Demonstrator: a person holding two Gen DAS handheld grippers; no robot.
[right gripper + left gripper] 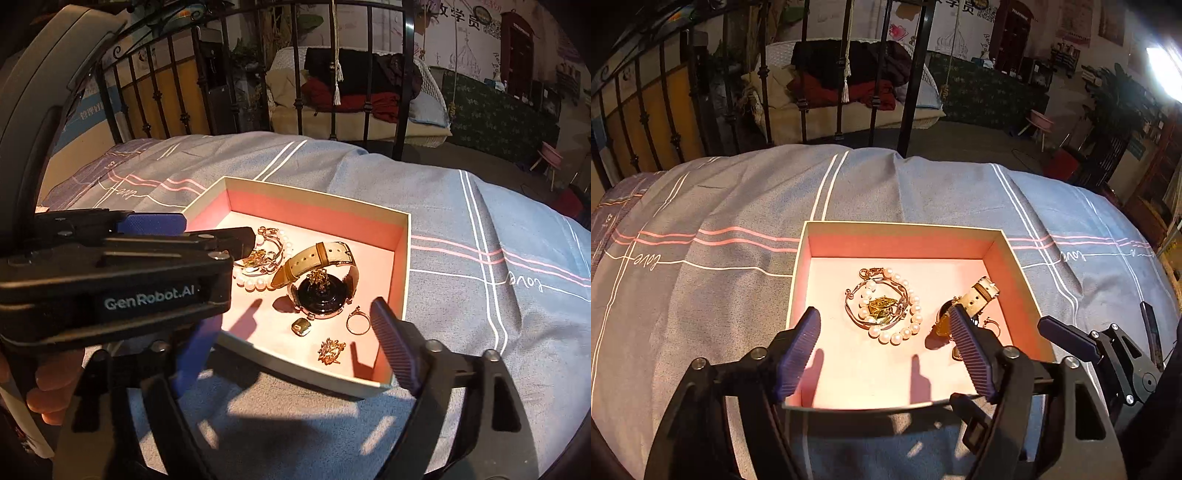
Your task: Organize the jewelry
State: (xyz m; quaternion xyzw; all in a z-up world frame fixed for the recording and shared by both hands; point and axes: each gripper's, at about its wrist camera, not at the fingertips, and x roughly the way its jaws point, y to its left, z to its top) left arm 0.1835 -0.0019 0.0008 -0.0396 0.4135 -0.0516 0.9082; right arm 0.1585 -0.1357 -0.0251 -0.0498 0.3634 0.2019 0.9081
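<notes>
Left gripper [884,347]: jaws wide apart, nothing between the ribbed pads, poised over the near half of the box.
Right gripper [291,347]: jaws spread wide, empty, above the box's near corner; its left finger is partly hidden behind the other tool.
Box [905,230]: shallow, cream rim, pink lining, lying open on the bedspread.
Pearl bracelet [903,330]: mid-box, coiled with a thin metal bangle [849,308] around a gold leaf piece [882,308].
Watch [321,284]: right of the pearls, dark dial up, tan strap arched over.
Ring [357,321]: just beside the watch, toward the box's right wall.
Brooch [330,350]: near the box's front rim.
Square pendant [302,327]: between watch and brooch.
Bedspread [738,192]: grey-blue, white and pink stripes, under the box.
</notes>
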